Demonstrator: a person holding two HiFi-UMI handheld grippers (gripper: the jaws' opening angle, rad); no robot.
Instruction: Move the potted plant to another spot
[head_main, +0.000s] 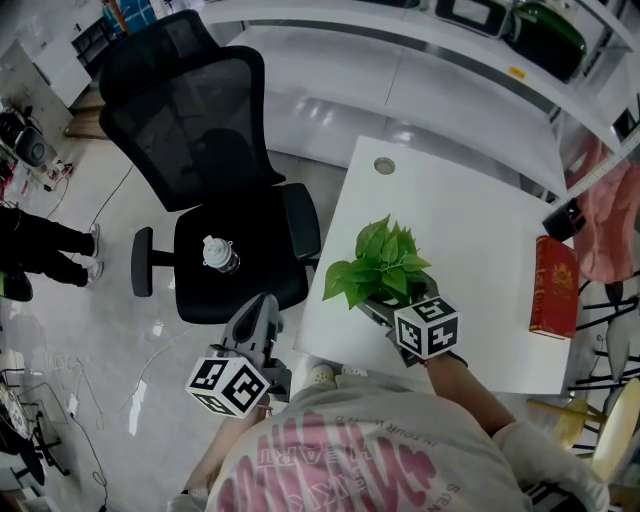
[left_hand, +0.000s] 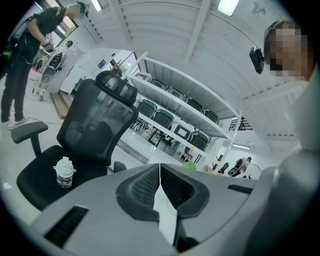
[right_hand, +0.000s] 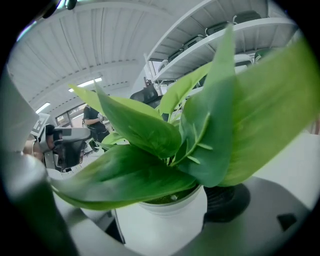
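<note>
The potted plant (head_main: 385, 260), broad green leaves in a small white pot (right_hand: 160, 225), stands near the front left corner of the white table (head_main: 460, 190). My right gripper (head_main: 377, 306) reaches in under the leaves, its jaws wide on either side of the pot. The right pad (right_hand: 227, 200) lies against the pot's wall and the left jaw sits close on the other side, so the gripper (right_hand: 165, 222) is shut on the pot. My left gripper (head_main: 264, 306) hangs off the table over the chair's edge, jaws (left_hand: 160, 167) shut with nothing between them.
A black mesh office chair (head_main: 200, 130) stands left of the table with a small plastic bottle (head_main: 218, 255) on its seat. A red book (head_main: 555, 288) lies at the table's right edge. Shelving (head_main: 480, 40) runs along the back. A person (head_main: 40, 250) stands far left.
</note>
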